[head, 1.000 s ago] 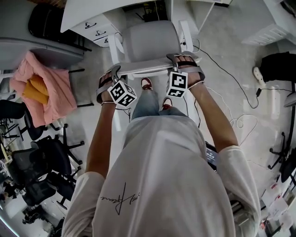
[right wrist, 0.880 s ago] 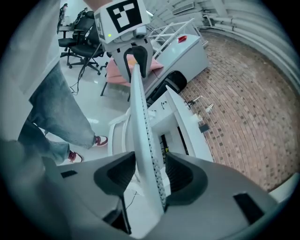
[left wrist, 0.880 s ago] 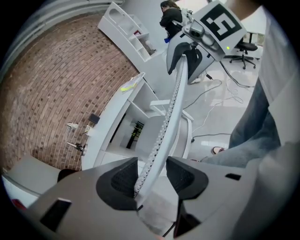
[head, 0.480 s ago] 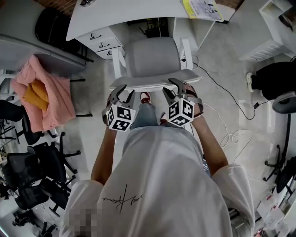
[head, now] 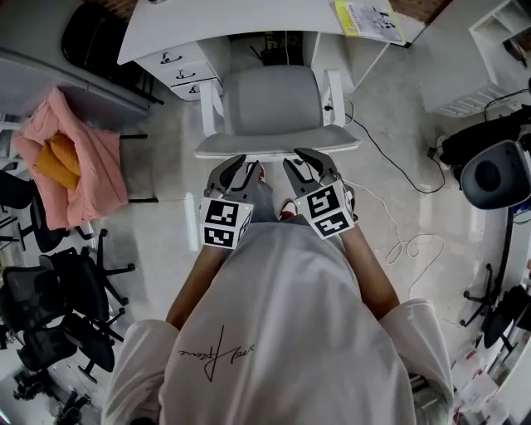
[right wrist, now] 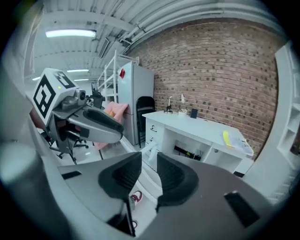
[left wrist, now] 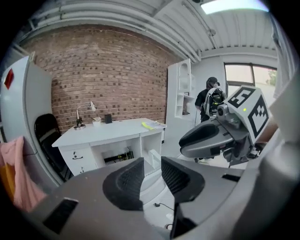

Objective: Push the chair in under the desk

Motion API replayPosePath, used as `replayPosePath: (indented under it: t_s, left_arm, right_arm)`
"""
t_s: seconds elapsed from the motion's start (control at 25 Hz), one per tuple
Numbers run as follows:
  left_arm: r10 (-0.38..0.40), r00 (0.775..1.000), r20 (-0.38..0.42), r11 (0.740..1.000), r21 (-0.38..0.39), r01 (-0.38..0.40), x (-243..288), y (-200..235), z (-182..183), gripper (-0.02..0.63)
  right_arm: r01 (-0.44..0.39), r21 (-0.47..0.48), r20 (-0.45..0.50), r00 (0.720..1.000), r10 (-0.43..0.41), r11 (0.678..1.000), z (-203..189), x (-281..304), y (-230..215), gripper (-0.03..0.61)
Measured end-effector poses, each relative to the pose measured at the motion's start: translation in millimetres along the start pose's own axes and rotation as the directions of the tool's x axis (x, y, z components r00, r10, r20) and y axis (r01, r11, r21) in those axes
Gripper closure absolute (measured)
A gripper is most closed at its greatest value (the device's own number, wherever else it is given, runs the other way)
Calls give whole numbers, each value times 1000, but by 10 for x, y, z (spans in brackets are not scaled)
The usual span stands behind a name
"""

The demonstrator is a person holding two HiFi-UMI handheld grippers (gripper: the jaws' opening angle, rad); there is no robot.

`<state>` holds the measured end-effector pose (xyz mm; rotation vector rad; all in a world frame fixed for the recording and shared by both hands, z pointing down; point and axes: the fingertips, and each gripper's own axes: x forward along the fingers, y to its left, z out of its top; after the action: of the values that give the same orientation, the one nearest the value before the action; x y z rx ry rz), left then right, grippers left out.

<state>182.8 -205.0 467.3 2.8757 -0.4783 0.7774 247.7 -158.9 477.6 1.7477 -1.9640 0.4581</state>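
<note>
- Head view: both forearms drawn in close to the chest, left claw and right claw side by side, aimed forward and down at the chair, marker cubes turned up.
- Tips just short of the backrest's top edge.
- Both claws with jaws partly apart, just been closing, nothing between the pads.
- Chair facing the desk, seat front at the knee opening beside the drawer unit; how far under, impossible to tell from above.
- Elbows and upper arms covered by the white shirt; chair base hidden beneath the seat.
- Gripper views: chair mostly blocked by each claw's own body, only a pale strip showing through the gap.
</note>
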Motion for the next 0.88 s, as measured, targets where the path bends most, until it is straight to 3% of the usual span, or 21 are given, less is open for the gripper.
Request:
replayPosePath:
  t_s: [0.28,0.52,0.88]
  left_arm:
    - [-7,998,58,998,-65,11,-245,-74,235,513]
    - [-27,995,95,999,-33,30,-379,-196,288,605]
    - [-54,993,106,999,7,53,-464,-390,246,607]
  right_arm:
    - [-85,26,44,996,84,996,30,-256,52,520]
    - [-155,63,104,984,148,986,64,-575,4,544]
    - [-204,97,162,969,187,974,13,-780,40,552]
